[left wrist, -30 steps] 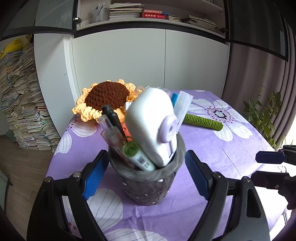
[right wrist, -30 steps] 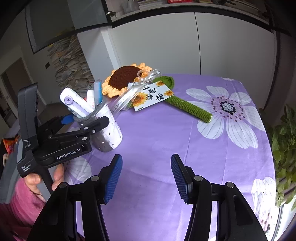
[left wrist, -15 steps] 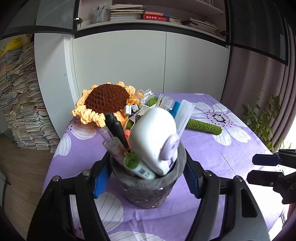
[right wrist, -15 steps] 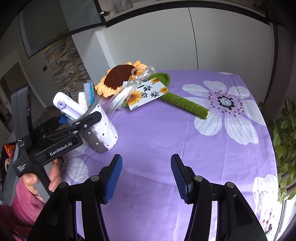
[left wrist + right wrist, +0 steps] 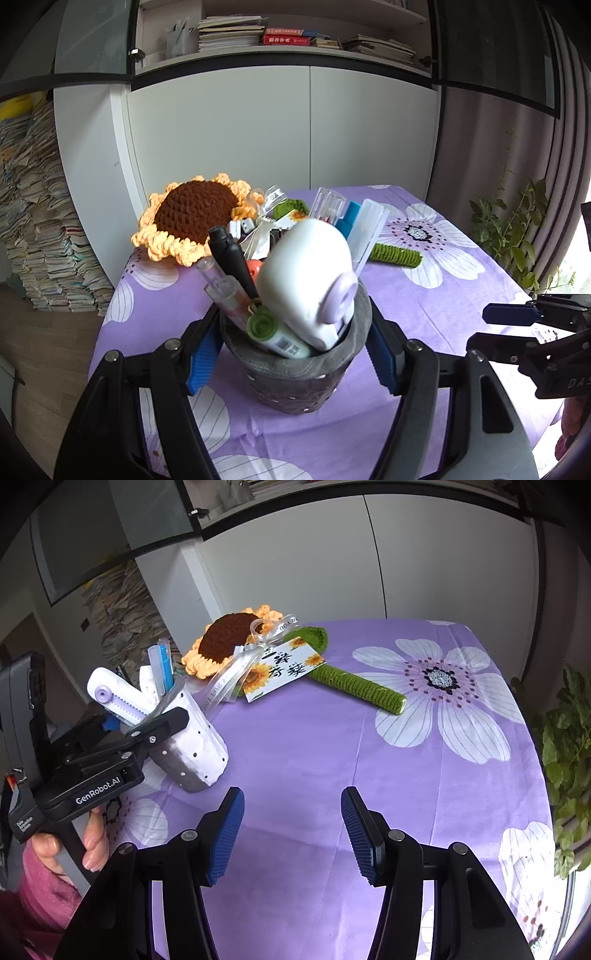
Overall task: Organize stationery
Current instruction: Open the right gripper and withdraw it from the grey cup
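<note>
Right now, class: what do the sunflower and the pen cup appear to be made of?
Sunflower: crocheted yarn, matte; looped stitches show on the petals, brown centre and green stem. Pen cup: probably soft grey felt or fabric, matte with small pale dots; its rim sags unevenly.

Glossy purple tablecloth (image 5: pixel 303 738); crocheted yarn sunflower (image 5: pixel 192 218); matt, dimpled pen holder (image 5: pixel 295 376).

Left gripper (image 5: pixel 293 350) clamped on grey pen holder (image 5: pixel 295 380), blue pads (image 5: pixel 201 354) pressing both sides. White correction-tape dispenser (image 5: pixel 306 280), pens, green-capped marker (image 5: pixel 275 332) poking up between fingers. Crochet sunflower (image 5: pixel 192 218) beyond. Right gripper (image 5: pixel 495 328) off right.
</note>
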